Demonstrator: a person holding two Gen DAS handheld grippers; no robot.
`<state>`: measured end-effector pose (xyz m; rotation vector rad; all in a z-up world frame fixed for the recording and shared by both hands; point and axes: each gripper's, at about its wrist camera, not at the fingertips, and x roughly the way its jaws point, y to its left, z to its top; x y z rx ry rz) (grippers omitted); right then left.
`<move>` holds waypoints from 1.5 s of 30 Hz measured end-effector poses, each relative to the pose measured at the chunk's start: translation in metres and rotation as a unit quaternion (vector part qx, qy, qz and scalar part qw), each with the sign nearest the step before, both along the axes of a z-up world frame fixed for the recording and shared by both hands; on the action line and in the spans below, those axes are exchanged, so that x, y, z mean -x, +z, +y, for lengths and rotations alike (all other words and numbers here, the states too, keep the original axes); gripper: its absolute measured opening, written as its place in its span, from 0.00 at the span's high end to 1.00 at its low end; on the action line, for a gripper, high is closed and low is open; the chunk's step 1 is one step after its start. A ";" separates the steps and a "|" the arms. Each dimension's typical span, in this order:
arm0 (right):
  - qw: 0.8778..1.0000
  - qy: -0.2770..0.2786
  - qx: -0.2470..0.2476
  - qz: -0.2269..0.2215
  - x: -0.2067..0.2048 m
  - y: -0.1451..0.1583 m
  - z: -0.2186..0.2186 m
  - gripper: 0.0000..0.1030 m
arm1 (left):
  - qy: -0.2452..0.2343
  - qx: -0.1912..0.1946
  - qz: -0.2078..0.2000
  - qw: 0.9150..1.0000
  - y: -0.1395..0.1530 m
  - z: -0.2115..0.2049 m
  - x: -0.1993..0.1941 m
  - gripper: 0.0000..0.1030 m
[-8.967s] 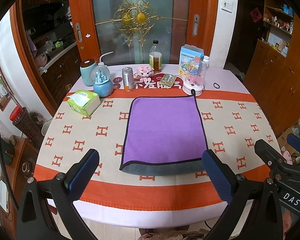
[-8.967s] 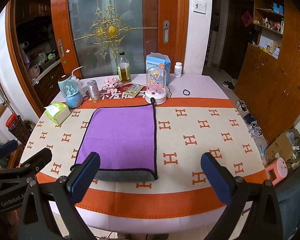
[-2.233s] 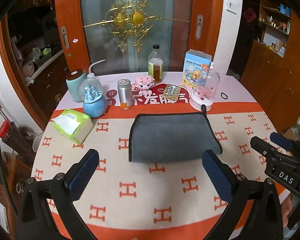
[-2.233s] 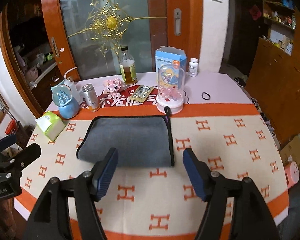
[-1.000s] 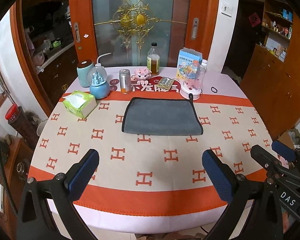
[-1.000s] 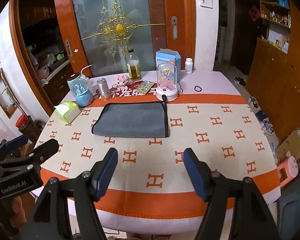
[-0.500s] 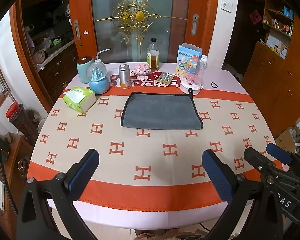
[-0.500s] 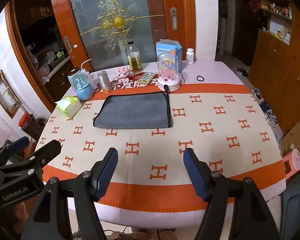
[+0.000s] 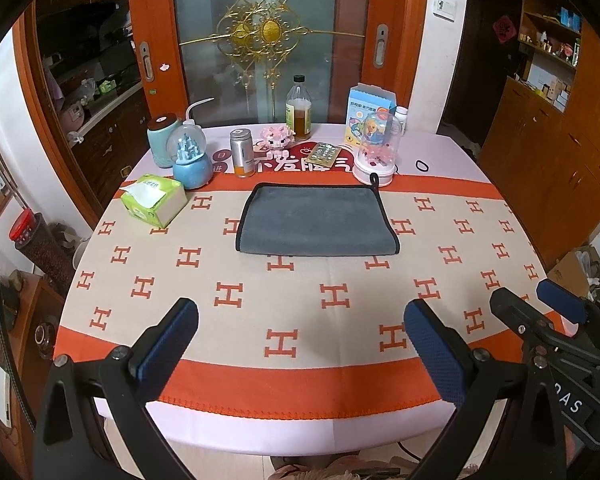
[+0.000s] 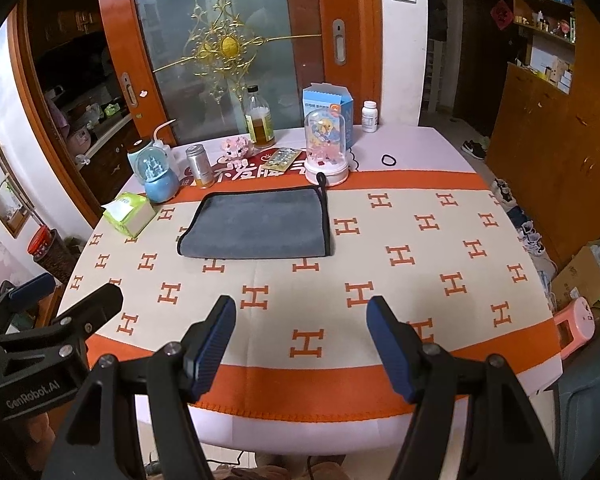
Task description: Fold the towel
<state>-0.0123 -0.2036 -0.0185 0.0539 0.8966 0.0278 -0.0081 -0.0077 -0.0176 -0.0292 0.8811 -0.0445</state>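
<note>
— Lying folded on the far half of the round table [image 9: 300, 428], the grey towel with black piping [image 9: 317, 220] shows its grey side up, its black hanging loop [image 10: 320, 179] at the far right corner, touching the base of the pink-based clear dome [image 9: 377, 148].

— And the claws?

— Both hang back over the near orange border of the H-patterned cloth [image 9: 292, 304], well apart from the towel. The left gripper [image 9: 300, 344] has its blue-padded fingers spread wide, holding nothing. The right gripper [image 10: 302, 344] is parted less widely, also holding nothing.

— Containers?

— The dome holds a cartoon figure over pink pieces. A clear glass bottle with a black cap [image 9: 299, 109] is about half full of amber liquid. A blue snow globe [image 9: 191, 156] encloses a small castle. Beside it stand a teal lidded jar [image 9: 162, 142] and a silver can with an orange band [image 9: 242, 153]. A green tissue box [image 9: 154, 200] has a white sheet sticking out. A small white pill bottle [image 10: 369, 116] stands behind a blue carton [image 9: 370, 104], whose print is too small to read.

— Any writing?

— Red-and-white Chinese characters on the cloth behind the towel, partly hidden. "GenRobot.AI" is on the left gripper's body as seen from the right wrist, and "DAS" on the right gripper's body.
</note>
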 end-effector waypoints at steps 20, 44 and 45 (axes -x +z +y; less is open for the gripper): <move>1.000 0.004 0.006 -0.003 0.004 0.003 0.000 0.34 | 0.001 -0.003 0.005 1.000 -0.002 0.003 0.006 0.01; 1.000 0.021 0.008 -0.011 0.006 0.007 0.005 0.34 | 0.008 -0.011 0.011 1.000 -0.003 0.007 0.011 0.01; 1.000 0.021 0.008 -0.012 0.006 0.007 0.005 0.34 | 0.009 -0.011 0.011 1.000 -0.003 0.008 0.012 0.01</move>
